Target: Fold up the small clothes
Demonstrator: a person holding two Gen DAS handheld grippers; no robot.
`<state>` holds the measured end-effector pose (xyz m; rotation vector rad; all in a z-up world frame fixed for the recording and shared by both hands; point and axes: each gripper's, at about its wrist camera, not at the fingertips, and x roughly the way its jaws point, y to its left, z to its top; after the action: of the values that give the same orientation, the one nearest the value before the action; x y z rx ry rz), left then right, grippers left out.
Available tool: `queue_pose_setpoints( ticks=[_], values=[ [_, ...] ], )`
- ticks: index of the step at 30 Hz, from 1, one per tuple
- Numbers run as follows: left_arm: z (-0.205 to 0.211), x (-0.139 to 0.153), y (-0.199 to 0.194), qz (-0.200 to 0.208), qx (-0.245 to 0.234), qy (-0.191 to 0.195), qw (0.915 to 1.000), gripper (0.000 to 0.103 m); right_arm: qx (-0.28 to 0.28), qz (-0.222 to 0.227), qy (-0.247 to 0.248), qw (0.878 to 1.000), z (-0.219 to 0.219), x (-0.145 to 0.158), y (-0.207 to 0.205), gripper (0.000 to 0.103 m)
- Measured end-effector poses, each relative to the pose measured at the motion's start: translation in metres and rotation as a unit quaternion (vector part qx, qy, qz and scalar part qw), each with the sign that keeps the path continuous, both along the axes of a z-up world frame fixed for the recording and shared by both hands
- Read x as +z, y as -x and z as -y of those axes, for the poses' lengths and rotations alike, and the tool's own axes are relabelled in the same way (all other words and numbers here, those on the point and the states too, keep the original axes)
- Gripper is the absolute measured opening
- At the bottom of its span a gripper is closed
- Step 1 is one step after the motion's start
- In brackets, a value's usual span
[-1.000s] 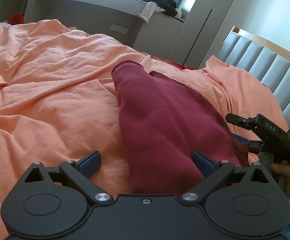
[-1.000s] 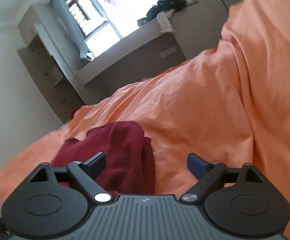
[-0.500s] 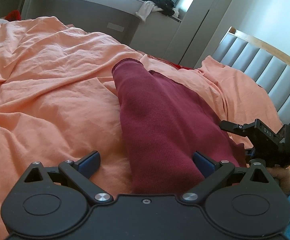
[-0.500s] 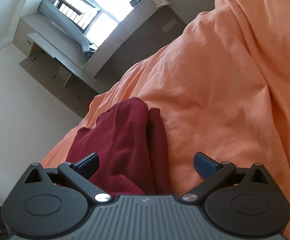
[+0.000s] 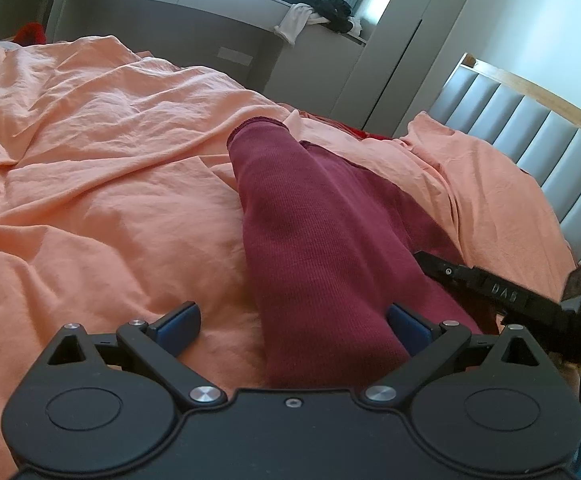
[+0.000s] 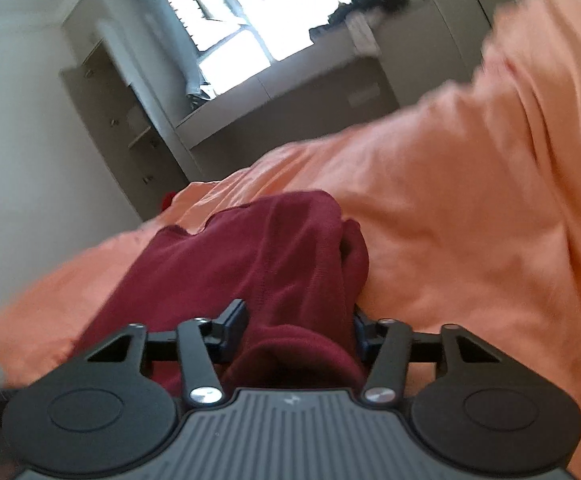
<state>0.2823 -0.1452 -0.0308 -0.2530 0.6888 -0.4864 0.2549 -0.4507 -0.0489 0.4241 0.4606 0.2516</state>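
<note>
Maroon garment (image 5: 322, 248) lying on the orange bed sheet (image 5: 102, 200), centre of the left wrist view, long axis running from the lower centre of the frame up toward the cuff-like end at upper centre. Left gripper (image 5: 290, 324) hovering at the near end, fingers (image 5: 178, 320) spread wide, the right one touching or just beside the cloth's edge, the left one over bare sheet; nothing pinched.

Right gripper (image 6: 296, 328) lower centre of its own blurred view, jaws just closing, a bunched fold of the garment between its fingers (image 6: 232, 320); pads seemingly pressing the cloth on both sides. In the left wrist view the same tool entering from the lower right, at the garment's right edge.

Right hand therefore nearer and engaged; probably the coming move a lift of that near edge along the long axis, toward the far end.
</note>
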Motion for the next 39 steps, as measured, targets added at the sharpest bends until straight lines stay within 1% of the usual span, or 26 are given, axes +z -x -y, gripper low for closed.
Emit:
queue_pose_setpoints(
  ticks=[2,4,7,9,11,13,16,19,21,22,23,24,26,29,31,32,34,39],
  values=[
    [-0.001,0.001,0.001,0.000,0.001,-0.001,1.0000,0.100,-0.007,0.025,0.060,0.998,-0.017,0.006,0.008,0.048],
    [-0.001,0.001,0.001,-0.001,0.001,-0.001,1.0000,0.100,-0.014,0.045,0.111,0.993,-0.032,0.008,0.014,0.046],
    [-0.001,0.001,0.001,-0.002,0.001,-0.001,1.0000,0.100,-0.024,0.070,0.174,0.982,-0.049,0.011,0.022,0.046],
    [-0.002,0.001,0.001,-0.001,0.001,0.000,1.0000,0.100,-0.026,0.085,0.216,0.972,-0.061,0.012,0.026,0.046],
    [-0.002,0.001,0.001,-0.001,0.002,0.000,1.0000,0.100,-0.025,0.095,0.243,0.965,-0.070,0.012,0.026,0.046],
    [-0.002,0.000,0.001,-0.002,0.002,0.000,1.0000,0.100,-0.026,0.094,0.247,0.964,-0.072,0.012,0.026,0.046],
    [-0.003,0.000,0.002,-0.001,0.003,-0.001,1.0000,0.101,-0.024,0.087,0.233,0.968,-0.070,0.013,0.019,0.048],
    [-0.003,0.000,0.002,-0.001,0.004,-0.001,1.0000,0.101,-0.023,0.080,0.213,0.973,-0.061,0.013,0.021,0.049],
    [-0.003,-0.001,0.002,-0.002,0.004,-0.001,1.0000,0.101,-0.022,0.072,0.192,0.978,-0.053,0.014,0.021,0.053],
    [-0.003,-0.001,0.002,-0.002,0.004,-0.001,1.0000,0.102,-0.019,0.066,0.173,0.983,-0.049,0.014,0.019,0.055],
    [-0.003,-0.001,0.002,-0.002,0.004,-0.003,1.0000,0.102,-0.016,0.059,0.150,0.987,-0.043,0.014,0.017,0.062],
    [-0.003,0.000,0.002,-0.003,0.005,-0.004,1.0000,0.103,-0.012,0.049,0.120,0.991,-0.037,0.012,0.015,0.068],
    [-0.002,0.001,0.001,-0.006,0.006,-0.006,0.9999,0.103,-0.007,0.028,0.053,0.998,-0.021,0.008,0.010,0.074],
    [0.002,0.004,0.001,-0.008,0.008,-0.013,0.9999,0.103,-0.004,-0.001,-0.038,0.999,-0.001,-0.001,0.004,0.081],
    [0.005,0.007,-0.001,-0.011,0.009,-0.015,0.9998,0.103,-0.002,-0.013,-0.073,0.997,0.008,-0.007,0.001,0.086],
    [0.006,0.010,-0.002,-0.012,0.010,-0.016,0.9998,0.103,0.000,-0.018,-0.083,0.996,0.011,-0.009,-0.001,0.088],
    [0.008,0.015,-0.005,-0.013,0.009,-0.018,0.9997,0.102,-0.001,-0.022,-0.091,0.996,0.013,-0.012,-0.003,0.090],
    [0.009,0.030,-0.010,0.009,0.031,-0.023,0.9992,0.102,-0.003,-0.027,-0.060,0.998,0.004,-0.013,-0.006,0.096]
  ],
)
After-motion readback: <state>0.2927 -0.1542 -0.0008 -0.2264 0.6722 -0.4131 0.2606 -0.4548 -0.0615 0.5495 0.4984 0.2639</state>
